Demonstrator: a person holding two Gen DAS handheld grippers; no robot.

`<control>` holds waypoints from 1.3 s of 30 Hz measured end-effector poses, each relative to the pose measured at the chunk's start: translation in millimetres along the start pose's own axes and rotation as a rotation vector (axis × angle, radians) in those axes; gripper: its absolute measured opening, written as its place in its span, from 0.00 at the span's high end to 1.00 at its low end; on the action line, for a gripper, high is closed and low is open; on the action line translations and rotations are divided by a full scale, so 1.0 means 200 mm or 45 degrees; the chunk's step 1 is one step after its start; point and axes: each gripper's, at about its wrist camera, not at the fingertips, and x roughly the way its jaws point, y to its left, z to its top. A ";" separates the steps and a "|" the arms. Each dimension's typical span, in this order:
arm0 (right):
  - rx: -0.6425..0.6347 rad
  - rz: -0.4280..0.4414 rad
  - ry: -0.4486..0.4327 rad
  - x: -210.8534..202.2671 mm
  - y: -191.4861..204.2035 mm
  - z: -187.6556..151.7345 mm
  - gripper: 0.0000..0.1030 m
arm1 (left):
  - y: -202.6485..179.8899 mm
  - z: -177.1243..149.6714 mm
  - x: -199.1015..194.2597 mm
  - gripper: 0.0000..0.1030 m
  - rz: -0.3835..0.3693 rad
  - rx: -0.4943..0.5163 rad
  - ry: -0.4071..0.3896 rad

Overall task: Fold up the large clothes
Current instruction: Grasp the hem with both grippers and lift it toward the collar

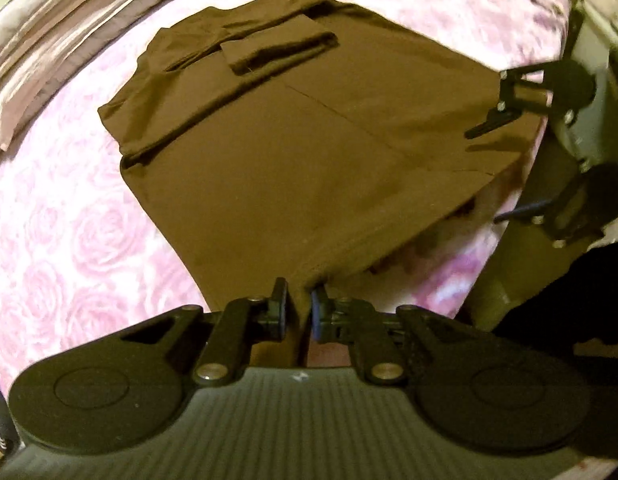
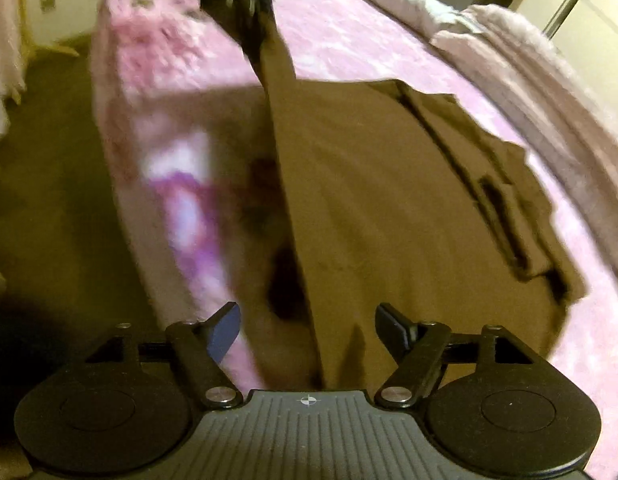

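Bed (image 1: pixel 61 216) in pink rose-print cover, pale blanket (image 1: pixel 49 60) bunched along far side. Brown garment (image 1: pixel 277 152) spread flat on bed, sleeve (image 1: pixel 277 50) folded across chest, near hem corner lifted off cover. Left tongs (image 1: pixel 299 312) clenched on that hem corner, fabric pinched between pads. Right tongs (image 2: pixel 307 328) released, jaws wide apart, hovering over garment's near edge (image 2: pixel 389 220) by bed side, touching nothing. Right-wrist view motion-blurred; floor (image 2: pixel 49 200) beside bed.
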 end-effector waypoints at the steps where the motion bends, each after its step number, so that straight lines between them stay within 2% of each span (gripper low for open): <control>1: -0.012 -0.044 0.017 0.02 -0.02 -0.02 0.31 | 0.01 0.01 -0.01 0.91 -0.007 0.006 0.002; 3: -0.006 -0.134 0.045 0.00 -0.08 -0.10 0.37 | 0.01 0.03 -0.02 0.91 -0.015 0.019 0.009; 4: -0.019 -0.165 0.067 -0.01 -0.11 -0.14 0.47 | 0.02 0.03 -0.02 0.91 -0.022 0.013 0.014; 8: -0.106 -0.227 0.181 -0.07 -0.23 -0.34 0.72 | 0.03 0.03 -0.01 0.91 -0.025 0.008 0.029; 9: -0.112 -0.231 0.207 -0.09 -0.26 -0.38 0.90 | 0.03 0.03 -0.02 0.91 -0.025 0.013 0.030; 10: -0.111 -0.223 0.222 -0.11 -0.30 -0.41 1.00 | 0.02 0.03 -0.02 0.92 -0.018 0.028 0.032; 14: -0.154 -0.183 0.218 -0.27 -0.35 -0.38 1.00 | -0.06 0.01 -0.11 0.94 0.000 0.123 0.035; 18: -0.165 -0.149 0.219 -0.47 -0.37 -0.32 1.00 | -0.15 -0.06 -0.26 0.95 -0.001 0.125 0.028; 20: -0.181 -0.104 0.245 -0.56 -0.34 -0.31 1.00 | -0.17 -0.10 -0.33 0.95 -0.031 0.081 0.036; 24: -0.208 0.053 0.320 -0.75 -0.28 -0.30 1.00 | -0.24 -0.17 -0.46 0.95 -0.140 0.049 0.093; 27: -0.187 0.136 0.370 -0.85 -0.34 -0.24 1.00 | -0.20 -0.15 -0.53 0.95 -0.186 0.021 0.115; 29: -0.203 0.117 0.373 -0.87 -0.46 -0.15 1.00 | -0.08 -0.06 -0.56 0.96 -0.177 -0.005 0.084; 32: -0.223 0.084 0.378 -0.81 -0.75 -0.01 1.00 | 0.19 0.15 -0.58 0.97 -0.118 -0.026 0.032; 34: -0.183 0.113 0.407 -0.71 -1.02 0.08 1.00 | 0.37 0.31 -0.55 0.97 -0.106 -0.040 0.006; 36: -0.185 0.097 0.394 -0.60 -1.26 0.16 1.00 | 0.54 0.49 -0.49 0.97 -0.081 -0.038 -0.007; 39: -0.163 0.095 0.400 -0.37 -1.59 0.26 1.00 | 0.80 0.72 -0.32 0.98 -0.049 -0.054 -0.020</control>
